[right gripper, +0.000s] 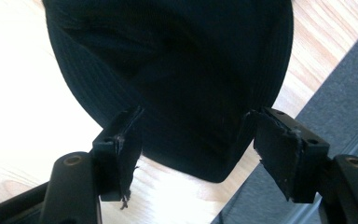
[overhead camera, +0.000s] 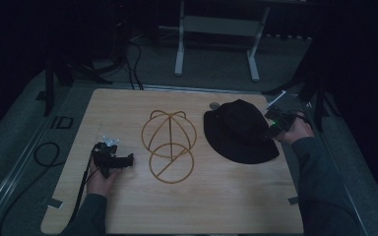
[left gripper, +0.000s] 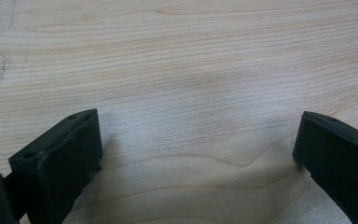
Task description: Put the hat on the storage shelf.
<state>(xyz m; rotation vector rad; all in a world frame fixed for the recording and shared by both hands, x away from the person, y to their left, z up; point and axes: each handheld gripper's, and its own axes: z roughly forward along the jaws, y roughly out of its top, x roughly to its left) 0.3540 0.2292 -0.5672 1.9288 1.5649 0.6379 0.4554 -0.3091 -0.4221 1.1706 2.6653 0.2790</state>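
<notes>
- A black brimmed hat (overhead camera: 240,132) lies flat on the right part of the wooden surface (overhead camera: 216,206), crown up, brim spread on the wood.
- Its outline is a slightly stretched oval; the long axis runs from the far left, near a small round grey disc (overhead camera: 214,105) at the surface's far edge, toward the near right, where the brim ends in a rounded tip (overhead camera: 270,156).
- Just left of the hat stands a wire hat frame (overhead camera: 169,146) of thin golden rods: a domed cage above a flat ring with one bar across it. Frame and hat are near each other but apart.
- Between the frame and the hat there is bare wood; nothing lies on the hat.
- The right hand-held gripper (overhead camera: 271,129) sits at the hat's right edge. In the right gripper view its jaws stand wide, one on each side of the brim (right gripper: 186,116), with the pads not pressing on the cloth; it has hold of nothing.
- Beyond the brim in that view the surface ends and grey floor (right gripper: 335,98) begins.
- The left hand-held gripper (overhead camera: 128,160) rests low near the left side of the surface, just left of the frame's ring. Its jaws are wide apart over bare wood (left gripper: 191,93), with nothing between them.
- A black cable (overhead camera: 44,156) loops on the floor left of the surface.
</notes>
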